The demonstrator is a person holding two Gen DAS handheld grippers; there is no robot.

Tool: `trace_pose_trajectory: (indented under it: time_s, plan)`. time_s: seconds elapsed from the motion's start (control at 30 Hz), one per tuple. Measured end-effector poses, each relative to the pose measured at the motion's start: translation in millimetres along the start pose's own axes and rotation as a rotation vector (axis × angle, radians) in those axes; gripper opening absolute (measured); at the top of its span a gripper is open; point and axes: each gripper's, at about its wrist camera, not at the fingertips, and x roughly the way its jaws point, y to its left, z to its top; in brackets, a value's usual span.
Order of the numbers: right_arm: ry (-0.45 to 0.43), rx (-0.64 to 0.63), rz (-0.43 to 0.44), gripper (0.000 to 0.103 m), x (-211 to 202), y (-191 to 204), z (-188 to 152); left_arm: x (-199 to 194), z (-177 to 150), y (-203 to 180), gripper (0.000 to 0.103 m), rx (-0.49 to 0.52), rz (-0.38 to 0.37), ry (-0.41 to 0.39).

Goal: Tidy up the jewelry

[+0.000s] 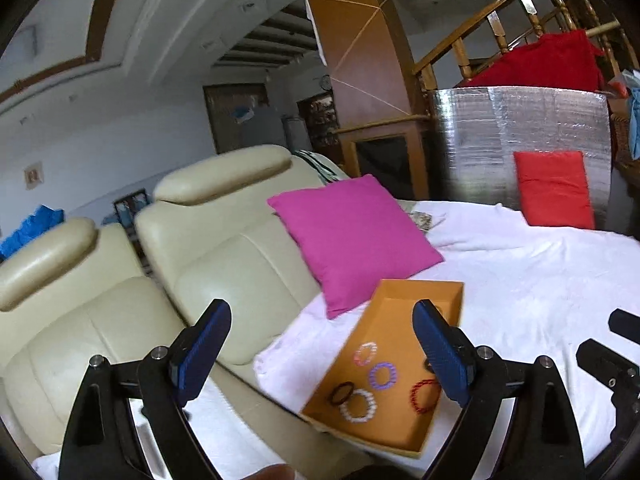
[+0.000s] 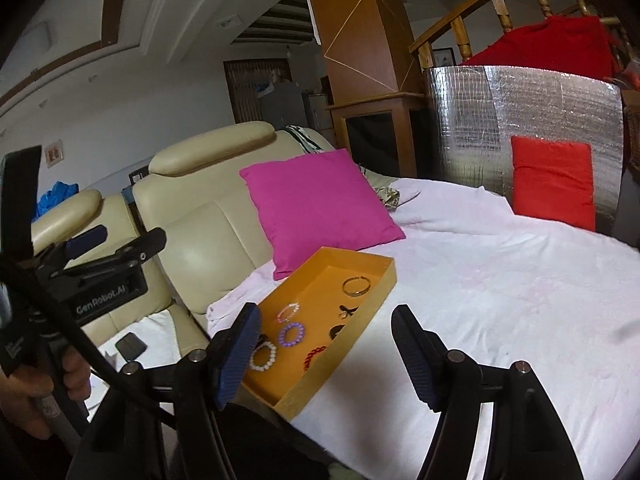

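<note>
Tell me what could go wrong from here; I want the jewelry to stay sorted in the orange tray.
1. The orange tray sits on a soft white sheet near the bed's edge, so a nudge could tip it.
2. The purple bracelet, white bead bracelet and red bracelet lie close together; wide fingers might snag two.
3. Both the left gripper and right gripper are empty and raised, so re-approach may bump the tray wall.

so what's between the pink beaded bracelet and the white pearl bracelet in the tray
The purple beaded bracelet lies between the pink beaded bracelet and the white pearl bracelet on the floor of the orange cardboard tray, seen clearly in both wrist views.
</note>
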Motion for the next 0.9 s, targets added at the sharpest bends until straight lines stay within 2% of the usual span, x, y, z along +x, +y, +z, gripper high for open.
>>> trace_pose_trajectory:
  time_s: [0.13, 0.4, 0.9]
  plan:
    - [0.002, -0.009, -0.022, 0.071, -7, 12, -5, -13, -4, 9, 0.092, -0.009, -0.021, -0.003]
    - [-0.002, -0.044, -0.034, 0.071, -17, 32, -6, -21, -5, 16, 0.093, -0.025, -0.012, -0.011]
    - [0.011, -0.038, -0.028, 0.071, -10, 35, -7, -12, -10, 17, 0.093, -0.019, 0.019, 0.014]
